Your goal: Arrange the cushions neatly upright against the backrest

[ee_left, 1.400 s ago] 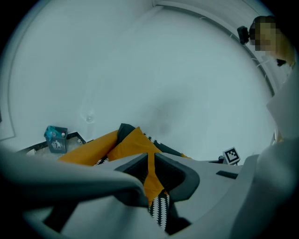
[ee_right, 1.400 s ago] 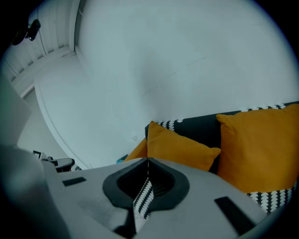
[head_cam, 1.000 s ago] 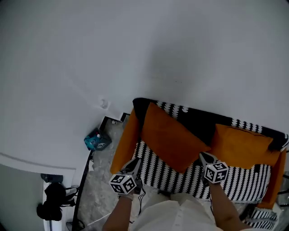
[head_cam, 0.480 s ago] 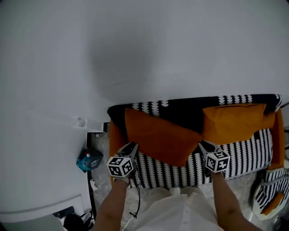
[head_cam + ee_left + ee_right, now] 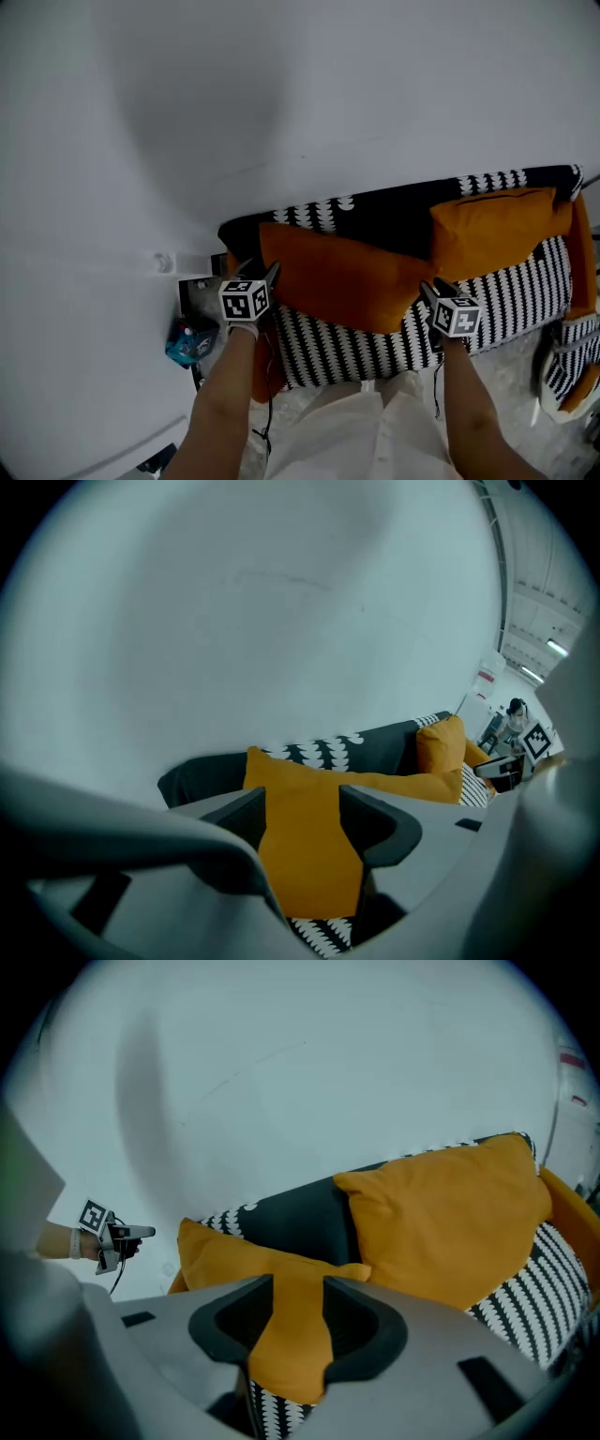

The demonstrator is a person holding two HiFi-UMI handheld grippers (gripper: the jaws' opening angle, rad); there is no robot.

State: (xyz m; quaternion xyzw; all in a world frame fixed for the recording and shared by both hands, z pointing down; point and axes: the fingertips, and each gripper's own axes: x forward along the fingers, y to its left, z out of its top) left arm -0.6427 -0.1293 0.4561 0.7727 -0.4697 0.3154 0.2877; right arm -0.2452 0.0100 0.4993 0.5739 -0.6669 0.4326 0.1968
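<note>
No readable text; print on the blue packet (image 5: 187, 341) seems blurred.

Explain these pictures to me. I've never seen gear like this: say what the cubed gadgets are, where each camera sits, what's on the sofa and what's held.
There is no robot: a person holds a claw in each hand, and the marker cubes belong to them. One picture comes from a camera on the person's head, looking down. The other two cameras ride on the left claw and right claw, looking along their jaws. Two orange cushions lie on a patterned sofa. The left cushion leans against the backrest, its ends between the claws' jaws. Both claws have just been opening: jaws apart, nothing gripped. The right cushion stands upright, untouched.
</note>
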